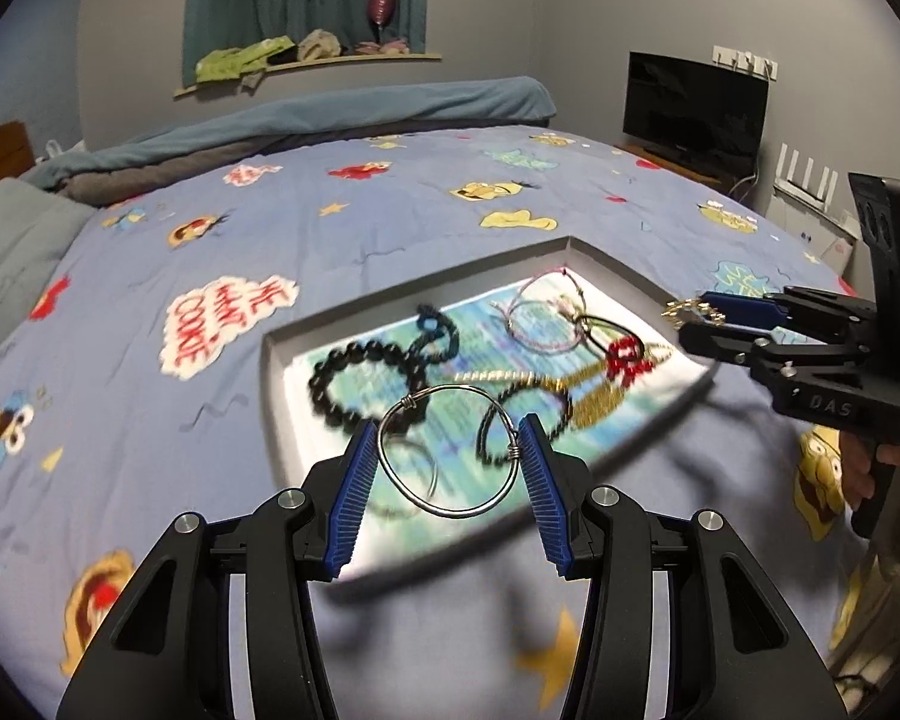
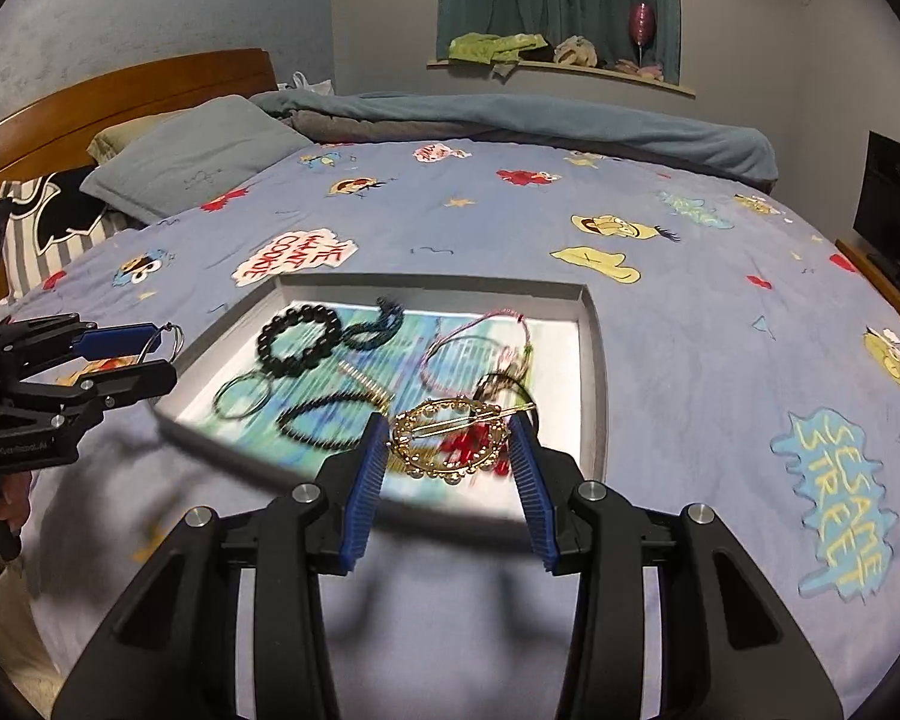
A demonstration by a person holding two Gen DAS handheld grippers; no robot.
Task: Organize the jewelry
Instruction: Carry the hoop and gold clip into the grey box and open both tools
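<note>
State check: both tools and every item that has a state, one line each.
left tool: shut on silver wire bangle, held above tray
right tool: shut on gold oval hair clip, held above tray
tray: open, lidless, jewelry inside
TV: screen dark

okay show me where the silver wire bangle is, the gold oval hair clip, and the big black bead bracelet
silver wire bangle (image 1: 450, 450): left wrist view, the point lies on its lower left rim.
gold oval hair clip (image 2: 450, 435): right wrist view, on its gold rim.
black bead bracelet (image 2: 298, 339): right wrist view, on its beads, inside the tray.
</note>
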